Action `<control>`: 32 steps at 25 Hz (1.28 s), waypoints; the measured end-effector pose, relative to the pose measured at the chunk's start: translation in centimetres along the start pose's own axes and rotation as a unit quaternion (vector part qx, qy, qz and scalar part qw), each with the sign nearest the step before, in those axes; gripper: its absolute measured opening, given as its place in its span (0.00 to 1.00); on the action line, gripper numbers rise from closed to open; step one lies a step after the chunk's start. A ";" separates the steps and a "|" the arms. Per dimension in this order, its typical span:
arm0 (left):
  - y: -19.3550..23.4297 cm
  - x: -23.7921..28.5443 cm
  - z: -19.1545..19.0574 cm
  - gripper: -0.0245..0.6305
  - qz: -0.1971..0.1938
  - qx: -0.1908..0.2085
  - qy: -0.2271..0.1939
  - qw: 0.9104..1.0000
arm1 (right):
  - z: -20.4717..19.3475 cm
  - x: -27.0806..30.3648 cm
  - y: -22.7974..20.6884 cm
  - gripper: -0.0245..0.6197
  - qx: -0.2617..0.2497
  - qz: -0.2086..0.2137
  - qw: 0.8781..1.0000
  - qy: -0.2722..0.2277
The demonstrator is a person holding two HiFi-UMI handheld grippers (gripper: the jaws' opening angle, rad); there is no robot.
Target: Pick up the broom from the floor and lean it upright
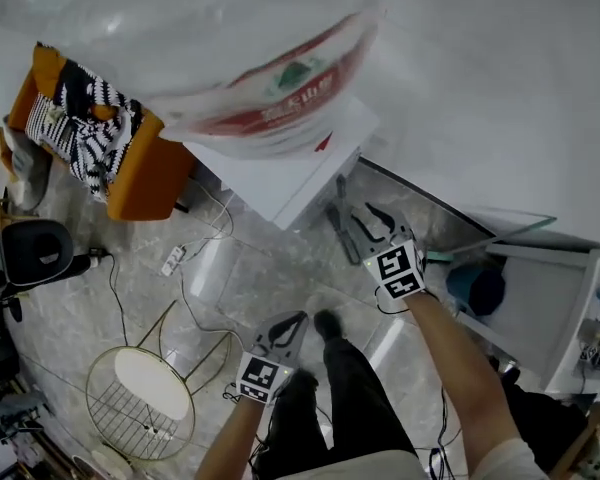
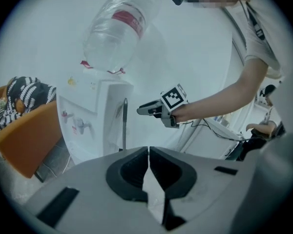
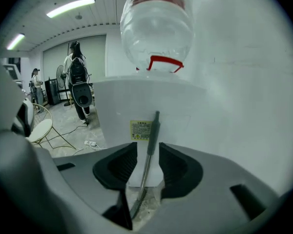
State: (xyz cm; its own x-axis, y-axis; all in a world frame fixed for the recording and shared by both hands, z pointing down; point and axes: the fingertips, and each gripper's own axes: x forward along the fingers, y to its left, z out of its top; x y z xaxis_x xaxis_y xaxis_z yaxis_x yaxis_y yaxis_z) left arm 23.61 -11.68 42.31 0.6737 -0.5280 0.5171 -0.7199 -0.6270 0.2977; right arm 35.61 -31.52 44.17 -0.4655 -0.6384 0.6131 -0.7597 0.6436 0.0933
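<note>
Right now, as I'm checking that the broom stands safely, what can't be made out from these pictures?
- Broom head: right gripper view, hidden behind the right gripper; only the handle shows, between its open jaws.
- Same in the left gripper view, behind the shut left gripper.
- Yellow label: right gripper view, too small to read.
- Dispenser top: head view, mostly covered by the water bottle.

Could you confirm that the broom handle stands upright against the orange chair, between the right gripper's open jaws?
Not quite: the broom handle stands against the white water dispenser, as the right gripper view shows. It is indeed between the right gripper's open jaws.
</note>
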 end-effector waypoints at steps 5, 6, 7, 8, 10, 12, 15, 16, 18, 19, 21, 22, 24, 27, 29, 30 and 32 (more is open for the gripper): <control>-1.8 -3.8 6.3 0.06 0.009 0.020 0.002 1.000 | 2.8 -6.9 1.2 0.20 0.024 0.011 1.000 -0.003; -2.0 -4.6 7.6 0.06 0.010 0.025 0.005 1.000 | 3.5 -8.0 1.3 0.19 0.020 0.013 1.000 -0.004; -2.3 -5.5 8.8 0.06 0.011 0.029 0.009 0.999 | 4.2 -9.2 1.5 0.17 0.019 0.014 1.000 -0.006; -2.7 -6.4 10.0 0.06 0.011 0.032 0.014 0.999 | 4.9 -10.5 1.8 0.16 0.023 0.015 1.000 -0.008; -3.7 -8.4 12.1 0.06 0.012 0.034 0.018 0.999 | 6.3 -13.4 2.5 0.12 0.037 0.017 0.999 -0.009; -4.5 -10.1 14.0 0.06 0.016 0.034 -0.001 0.999 | 7.9 -16.1 3.2 0.11 0.043 0.014 0.999 -0.013; -6.1 -12.4 16.3 0.06 0.013 0.022 -0.020 0.999 | 10.1 -19.7 4.3 0.09 0.045 0.009 0.999 -0.018; -6.6 -13.2 16.9 0.06 0.012 0.017 -0.027 0.999 | 10.7 -20.8 4.8 0.08 0.043 0.008 0.999 -0.020; -7.4 -15.0 17.8 0.06 0.009 0.011 -0.042 0.999 | 12.1 -22.9 5.9 0.07 0.038 0.003 0.999 -0.025; -7.7 -16.0 18.0 0.06 0.007 0.010 -0.048 0.999 | 12.6 -23.9 6.5 0.07 0.037 -0.002 0.999 -0.029; -8.0 -18.1 18.0 0.06 0.005 0.015 -0.056 0.998 | 13.3 -25.5 8.0 0.06 0.036 -0.012 0.999 -0.036; -8.0 -19.1 18.1 0.06 0.005 0.020 -0.059 0.998 | 13.5 -26.1 8.8 0.06 0.035 -0.017 0.999 -0.038; -7.7 -20.9 18.4 0.06 0.002 0.028 -0.068 0.997 | 13.7 -27.2 10.1 0.06 0.030 -0.027 0.998 -0.040; -7.2 -23.2 19.0 0.06 -0.014 0.037 -0.078 0.996 | 14.4 -28.6 11.9 0.05 0.018 -0.049 0.998 -0.044; -6.6 -24.5 19.3 0.06 -0.026 0.049 -0.078 0.995 | 15.6 -29.7 13.3 0.04 0.030 -0.060 0.997 -0.049; -6.2 -25.1 19.4 0.06 -0.030 0.058 -0.076 0.995 | 15.9 -30.3 14.1 0.04 0.040 -0.065 0.996 -0.049; -5.7 -26.2 19.6 0.06 -0.041 0.077 -0.072 0.994 | 16.2 -31.7 15.4 0.04 0.058 -0.078 0.994 -0.053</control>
State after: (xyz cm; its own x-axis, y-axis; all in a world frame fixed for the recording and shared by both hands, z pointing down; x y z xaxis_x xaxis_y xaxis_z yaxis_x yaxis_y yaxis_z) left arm 13.33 -5.44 11.31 0.7541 -0.5408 0.3726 -0.6348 -0.7456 0.2026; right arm 31.30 -8.16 13.43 -0.3784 -0.7711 0.5121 -0.8710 0.4839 0.0851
